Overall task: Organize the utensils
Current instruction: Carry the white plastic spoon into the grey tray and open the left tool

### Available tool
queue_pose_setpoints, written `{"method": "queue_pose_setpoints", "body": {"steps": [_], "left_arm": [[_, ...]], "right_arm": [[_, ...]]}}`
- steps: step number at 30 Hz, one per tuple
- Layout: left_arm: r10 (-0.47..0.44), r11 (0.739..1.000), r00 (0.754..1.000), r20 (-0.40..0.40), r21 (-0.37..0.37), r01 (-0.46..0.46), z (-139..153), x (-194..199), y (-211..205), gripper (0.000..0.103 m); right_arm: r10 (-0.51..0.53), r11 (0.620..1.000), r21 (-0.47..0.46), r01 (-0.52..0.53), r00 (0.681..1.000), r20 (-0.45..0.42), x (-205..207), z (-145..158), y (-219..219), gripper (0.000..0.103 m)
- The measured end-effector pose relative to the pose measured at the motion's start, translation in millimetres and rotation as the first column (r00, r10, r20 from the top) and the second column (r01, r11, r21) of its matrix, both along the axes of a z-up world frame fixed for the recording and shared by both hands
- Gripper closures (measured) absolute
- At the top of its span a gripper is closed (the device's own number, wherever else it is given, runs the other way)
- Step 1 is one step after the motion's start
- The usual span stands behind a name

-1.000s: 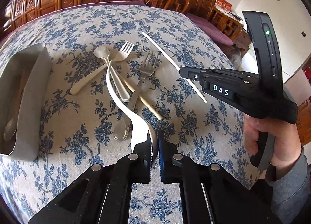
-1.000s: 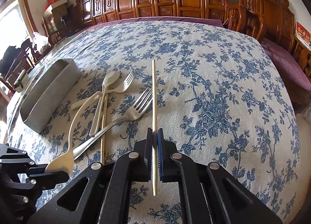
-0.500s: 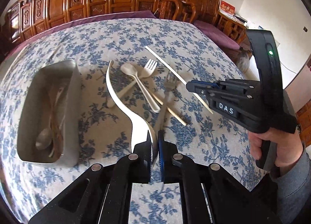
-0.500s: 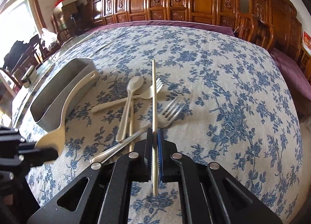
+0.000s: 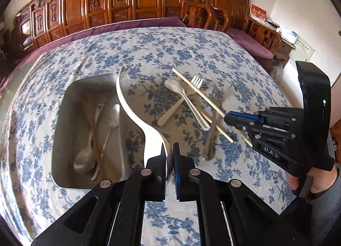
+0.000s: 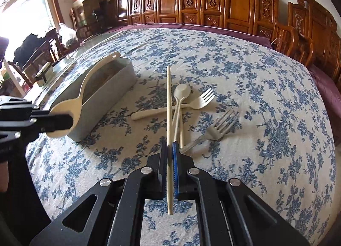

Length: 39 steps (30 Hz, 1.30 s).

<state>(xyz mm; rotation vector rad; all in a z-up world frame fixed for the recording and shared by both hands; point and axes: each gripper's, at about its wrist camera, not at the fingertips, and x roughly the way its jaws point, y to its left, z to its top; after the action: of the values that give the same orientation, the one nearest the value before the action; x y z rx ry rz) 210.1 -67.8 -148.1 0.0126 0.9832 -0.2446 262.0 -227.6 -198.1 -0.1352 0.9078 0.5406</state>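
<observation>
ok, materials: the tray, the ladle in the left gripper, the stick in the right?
Tray: looks like brushed stainless steel, grey with soft blurry reflections.
Ladle: cream, matte, no glints, probably plastic or a fibre composite; can't say which.
Stick: a pale tan chopstick, thin and dull, likely bamboo or wood, though same-coloured plastic is possible.

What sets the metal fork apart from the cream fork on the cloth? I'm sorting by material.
The metal fork is grey and shiny; the cream fork is matte and pale. The metal fork's tines lie nearer the camera than the cream fork's. A spoon crosses the cream fork's handle. Both lie flat, held by neither tongs.
</observation>
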Motion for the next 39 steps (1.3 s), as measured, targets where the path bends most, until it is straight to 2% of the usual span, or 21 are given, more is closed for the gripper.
{"method": "queue_pose_setpoints", "body": {"steps": [15,27,39], "left_arm": [[0.039,0.998,0.999,-0.008,0.049,-0.038,4,20,54,0.098],[0.036,0.998,0.994,-0.099,0.048,-0.032,-27,30,79,0.098],[0.059,0.998,0.992,-0.113,0.024,-0.056,-48,31,96,0.098]], "right_arm": [[0.054,0.998,0.018,-0.054,0.998,0.023,-12,11,27,0.097],[0.073,0.997,0.004,-0.073,0.997,0.024,-14,8,40,0.097],[0.063,0.998,0.016,-0.064,0.998,0.014,-14,8,46,0.097]]}}
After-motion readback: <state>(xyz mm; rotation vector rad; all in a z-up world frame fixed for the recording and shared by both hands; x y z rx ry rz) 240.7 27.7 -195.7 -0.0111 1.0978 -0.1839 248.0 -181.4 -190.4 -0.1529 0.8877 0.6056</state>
